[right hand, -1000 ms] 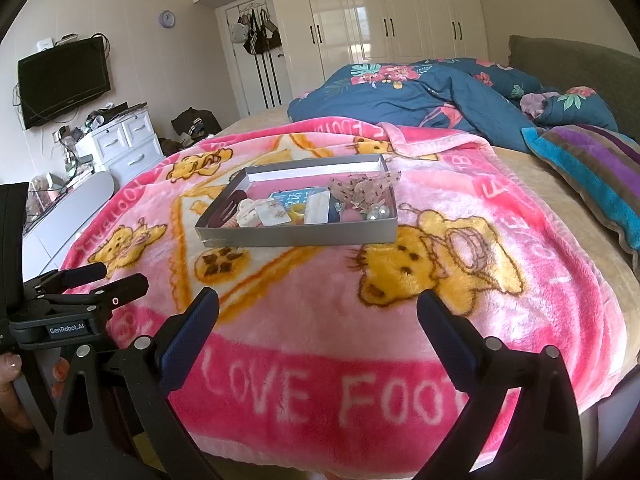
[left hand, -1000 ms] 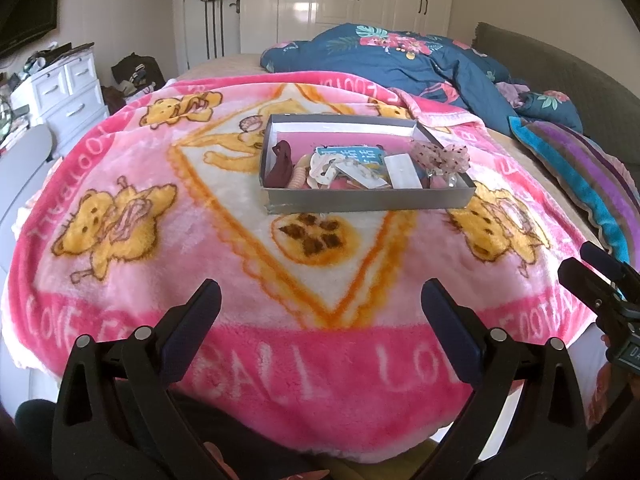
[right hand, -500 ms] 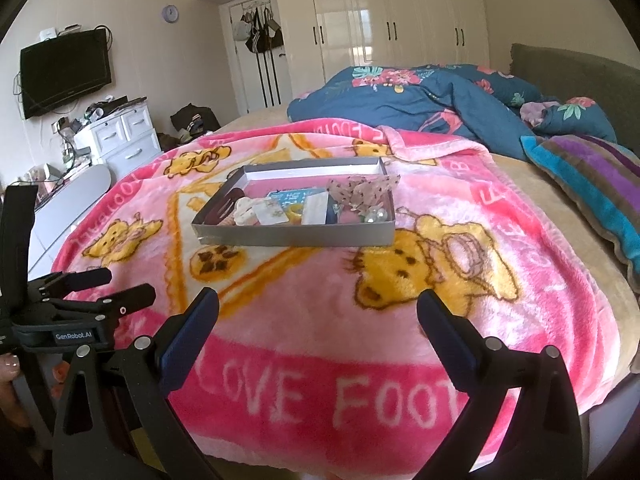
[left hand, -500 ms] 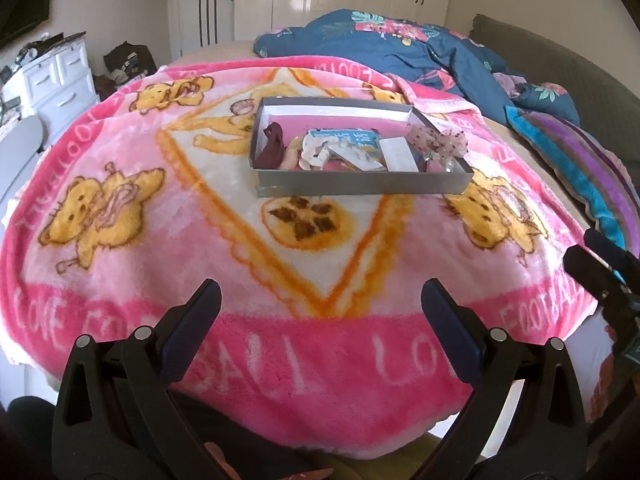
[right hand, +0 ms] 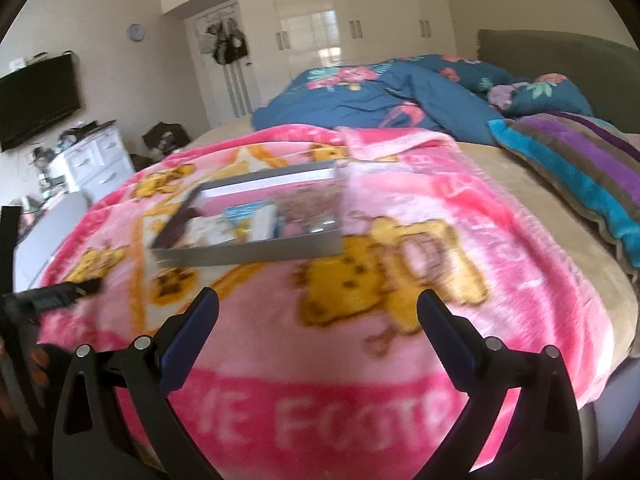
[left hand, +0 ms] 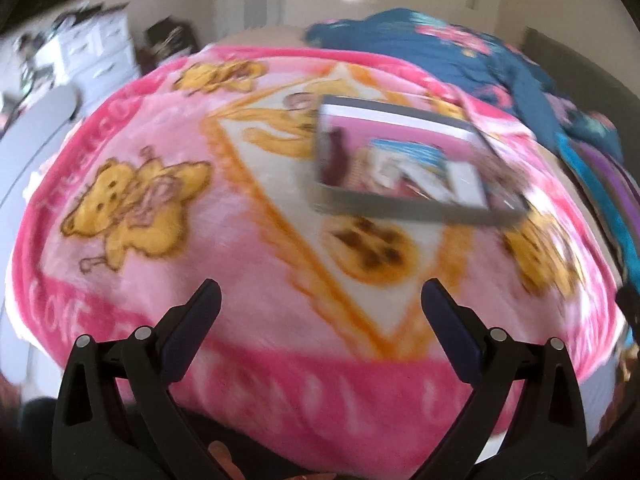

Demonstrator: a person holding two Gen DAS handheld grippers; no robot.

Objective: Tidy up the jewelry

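Observation:
A shallow grey tray point(left hand: 400, 205) holding jewelry cards and small accessories lies on the pink bear blanket point(left hand: 224, 240); both views are motion-blurred. The tray also shows in the right wrist view point(right hand: 256, 256). My left gripper point(left hand: 320, 300) is open and empty, low over the blanket's near edge, well short of the tray. My right gripper point(right hand: 318, 306) is open and empty, also short of the tray. The left gripper shows at the left edge of the right wrist view point(right hand: 52, 300).
A blue floral duvet point(right hand: 380, 96) lies behind the tray. A striped pillow point(right hand: 580, 168) sits at the right. A white dresser point(right hand: 96, 160) and a wall TV point(right hand: 36, 100) stand at the left. Wardrobes point(right hand: 360, 32) line the far wall.
Both grippers have moved forward over the bed toward the tray, which looms larger and tilts in both views. Both stay open.

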